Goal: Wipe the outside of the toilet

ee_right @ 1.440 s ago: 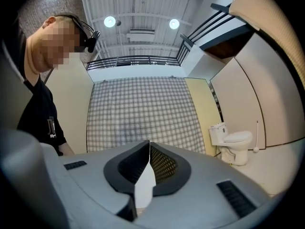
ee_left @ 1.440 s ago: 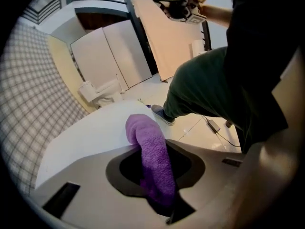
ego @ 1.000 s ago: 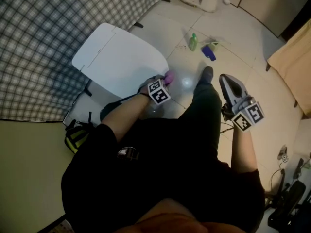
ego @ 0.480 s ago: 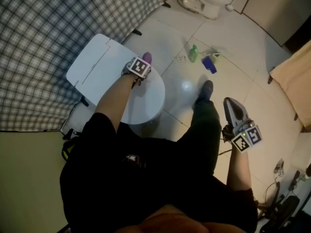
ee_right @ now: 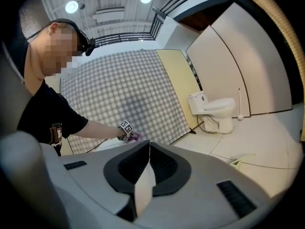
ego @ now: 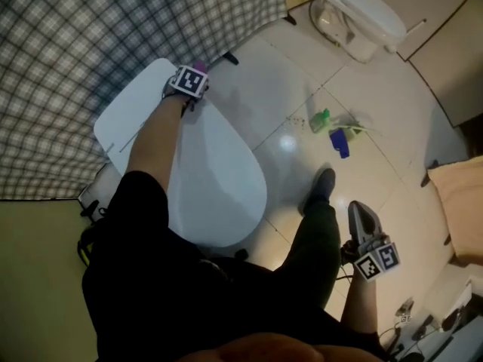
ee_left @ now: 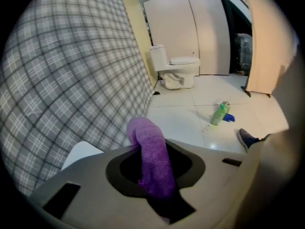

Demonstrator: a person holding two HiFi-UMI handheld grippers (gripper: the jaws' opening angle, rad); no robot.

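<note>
The white toilet (ego: 361, 15) stands at the far right against the wall, also seen in the left gripper view (ee_left: 177, 72) and the right gripper view (ee_right: 217, 110). My left gripper (ego: 196, 71) is shut on a purple cloth (ee_left: 153, 162), whose tip (ego: 201, 68) shows at the far end of a white oval tabletop (ego: 219, 179), well away from the toilet. My right gripper (ego: 358, 211) hangs low at the right beside the person's leg, its jaws shut (ee_right: 143, 187) with nothing between them.
A green bottle (ego: 321, 119) and a blue object (ego: 339, 142) lie on the tiled floor between the tabletop and the toilet. A checked curtain (ego: 90, 44) hangs along the left. A toilet brush (ee_right: 240, 105) leans by the toilet. A beige cloth (ego: 459, 194) is at the right edge.
My left gripper has moved with the purple cloth from near the person's body out to the far end of the white tabletop. The right gripper has sunk lower and nearer.
</note>
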